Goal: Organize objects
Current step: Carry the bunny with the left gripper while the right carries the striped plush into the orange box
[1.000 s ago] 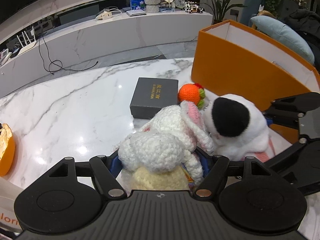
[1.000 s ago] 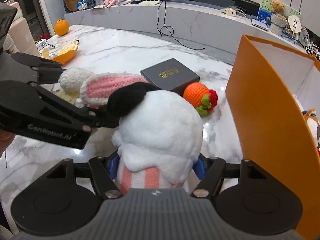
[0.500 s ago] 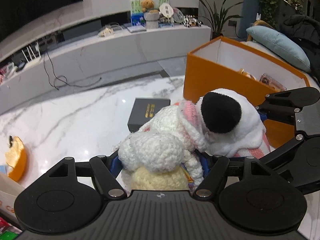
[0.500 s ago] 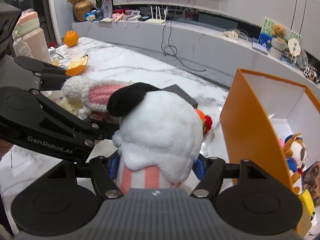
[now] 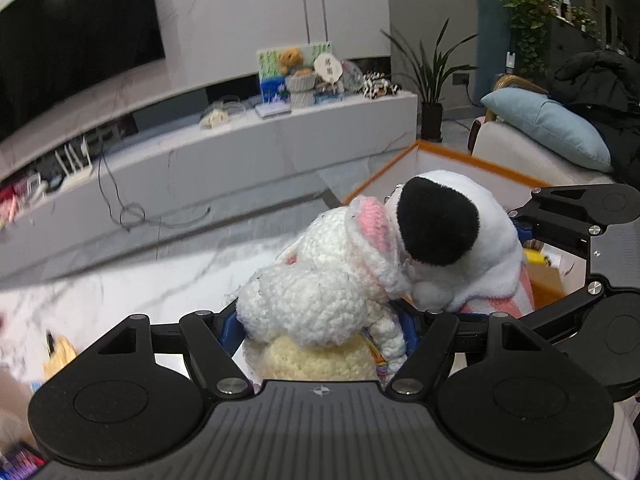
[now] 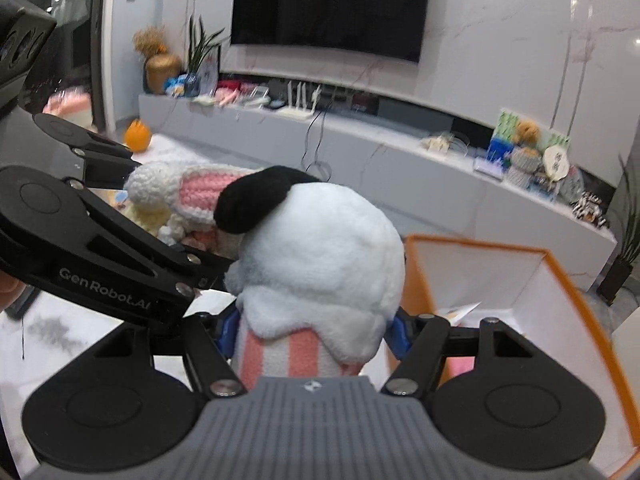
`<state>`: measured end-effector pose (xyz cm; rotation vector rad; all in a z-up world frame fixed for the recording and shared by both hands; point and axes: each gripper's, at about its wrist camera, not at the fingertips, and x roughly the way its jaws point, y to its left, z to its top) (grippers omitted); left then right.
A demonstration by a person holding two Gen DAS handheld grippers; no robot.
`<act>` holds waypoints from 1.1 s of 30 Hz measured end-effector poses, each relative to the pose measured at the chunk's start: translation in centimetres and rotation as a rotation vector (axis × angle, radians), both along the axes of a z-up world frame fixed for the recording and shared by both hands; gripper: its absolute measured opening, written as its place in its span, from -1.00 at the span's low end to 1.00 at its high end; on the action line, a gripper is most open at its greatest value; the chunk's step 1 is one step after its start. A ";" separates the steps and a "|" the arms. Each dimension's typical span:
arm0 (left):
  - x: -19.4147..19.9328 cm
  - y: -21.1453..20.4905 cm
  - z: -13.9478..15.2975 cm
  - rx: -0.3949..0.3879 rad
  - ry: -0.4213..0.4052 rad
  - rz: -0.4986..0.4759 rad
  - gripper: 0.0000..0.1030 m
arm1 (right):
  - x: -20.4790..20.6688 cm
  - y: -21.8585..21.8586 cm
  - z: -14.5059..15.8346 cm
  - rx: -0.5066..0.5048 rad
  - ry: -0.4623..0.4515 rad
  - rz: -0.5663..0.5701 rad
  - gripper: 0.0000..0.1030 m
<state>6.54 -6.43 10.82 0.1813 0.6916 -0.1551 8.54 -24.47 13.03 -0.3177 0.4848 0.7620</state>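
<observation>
Marble table: crocheted white rabbit, pink-lined ears.

The crocheted rabbit is white with a pink-lined ear and a pale yellow body below. At its three o'clock, the plush toy is white with a black ear patch and pink and white stripes lower down. The box at five o'clock in the right wrist view is orange outside and white inside. The worktop is white marble with grey veins. Both tongs are black with blue pads. An orange fruit sits at ten o'clock.
</observation>
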 end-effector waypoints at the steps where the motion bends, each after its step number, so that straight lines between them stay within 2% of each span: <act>1: 0.3 -0.6 0.5 0.006 -0.011 -0.005 0.60 | 0.1 -0.4 0.4 0.008 -0.014 -0.010 0.35; 11: 3.8 -5.4 2.5 -0.005 -0.048 -0.063 0.59 | 3.3 -5.6 3.6 0.094 -0.064 -0.155 0.34; 18: 5.9 -8.4 2.9 -0.010 -0.056 -0.119 0.59 | 5.7 -8.9 4.6 0.115 -0.044 -0.232 0.34; 25: 7.7 -10.7 2.0 -0.001 -0.023 -0.158 0.59 | 8.2 -11.7 4.2 0.111 0.062 -0.270 0.34; 33: 8.9 -12.1 -0.6 0.055 0.049 -0.175 0.59 | 10.6 -12.1 2.1 0.002 0.208 -0.286 0.35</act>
